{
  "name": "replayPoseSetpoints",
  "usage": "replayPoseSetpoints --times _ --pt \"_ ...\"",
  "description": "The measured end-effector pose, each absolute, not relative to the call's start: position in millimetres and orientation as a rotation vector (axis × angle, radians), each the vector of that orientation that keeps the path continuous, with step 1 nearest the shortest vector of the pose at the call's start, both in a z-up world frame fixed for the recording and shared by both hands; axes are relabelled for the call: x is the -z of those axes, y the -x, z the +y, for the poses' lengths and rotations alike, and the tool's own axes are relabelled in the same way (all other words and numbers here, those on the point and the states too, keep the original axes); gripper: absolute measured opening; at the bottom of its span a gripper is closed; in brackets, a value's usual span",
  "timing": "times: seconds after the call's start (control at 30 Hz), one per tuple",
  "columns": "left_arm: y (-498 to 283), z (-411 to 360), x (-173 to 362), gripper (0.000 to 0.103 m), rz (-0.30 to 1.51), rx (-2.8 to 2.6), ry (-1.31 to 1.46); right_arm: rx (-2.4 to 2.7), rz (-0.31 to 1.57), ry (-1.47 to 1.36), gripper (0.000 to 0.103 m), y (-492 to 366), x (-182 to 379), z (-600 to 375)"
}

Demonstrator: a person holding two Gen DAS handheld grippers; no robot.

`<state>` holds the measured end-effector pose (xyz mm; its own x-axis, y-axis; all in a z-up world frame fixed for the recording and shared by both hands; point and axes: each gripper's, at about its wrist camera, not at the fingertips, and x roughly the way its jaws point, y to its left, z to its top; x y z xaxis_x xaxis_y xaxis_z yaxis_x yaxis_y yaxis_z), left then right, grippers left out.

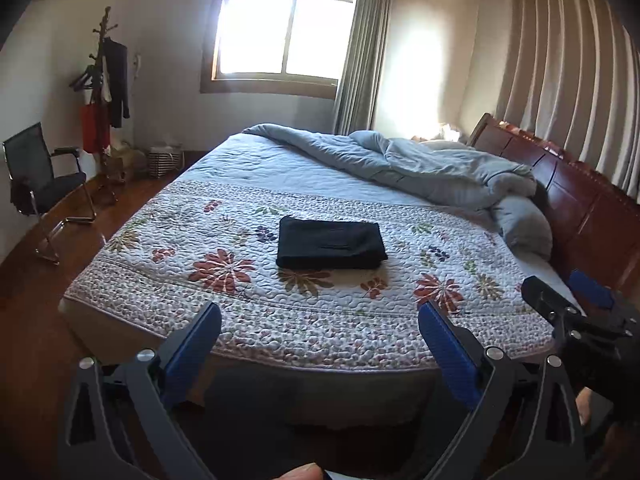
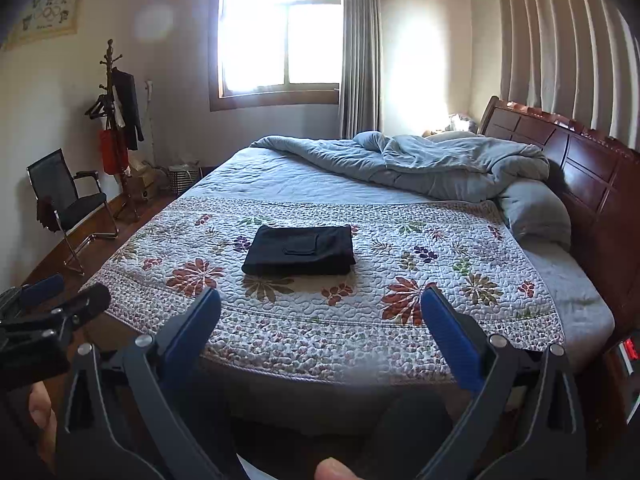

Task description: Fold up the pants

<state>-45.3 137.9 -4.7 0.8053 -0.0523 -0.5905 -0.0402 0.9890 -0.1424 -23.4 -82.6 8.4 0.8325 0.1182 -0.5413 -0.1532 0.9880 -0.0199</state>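
I stand at the side of a wide bed in a sunlit bedroom, and its white quilted bedspread with red and brown flower prints [image 1: 224, 304] stretches out ahead of both my grippers. The quilt is puckered all over with stitched pebbling, so I judge it grippy rather than slick. Beyond it lies a rumpled pale blue duvet [image 1: 420, 164], heaped soft against a glossy dark red wooden headboard [image 1: 572, 196] off to my right.

Straight ahead of my left gripper [image 1: 320, 316], well beyond its tips, sit the black fabric pants folded into a flat rectangle [image 1: 330, 242]. From my right gripper [image 2: 320, 304] the same bundle [image 2: 300, 251] lies ahead and a little to the left, with a pocket outline showing on top. Both grippers hover apart from the bed, blue-padded fingers [image 1: 448, 348] spread wide, holding nothing.

The folding looks finished to me: edges square, layers stacked evenly. I judge the bundle light, limp and matte, not slippery, and not fragile. It would sag and unfold if I lifted one corner. If I had to move it, I would pinch all layers together at the thick folded edge nearest me, one gripper toward each end, so the stack stays closed.

To my far left, a black mesh office chair with chrome legs [image 1: 40, 184] stands on the wooden floor.
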Motion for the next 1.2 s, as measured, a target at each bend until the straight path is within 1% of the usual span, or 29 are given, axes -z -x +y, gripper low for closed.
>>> replayPoseSetpoints --times 0.33,0.77,1.2 --pt "42 136 9 0.099 0.649 -0.013 0.145 -0.153 0.611 0.064 0.1 14 -1 -83" --pt "12 134 12 0.099 0.664 -0.038 0.136 -0.195 0.67 0.064 0.1 -20 17 -75" --pt "-6 134 20 0.099 0.677 -0.063 0.127 -0.172 0.674 0.068 0.1 -37 17 -74"
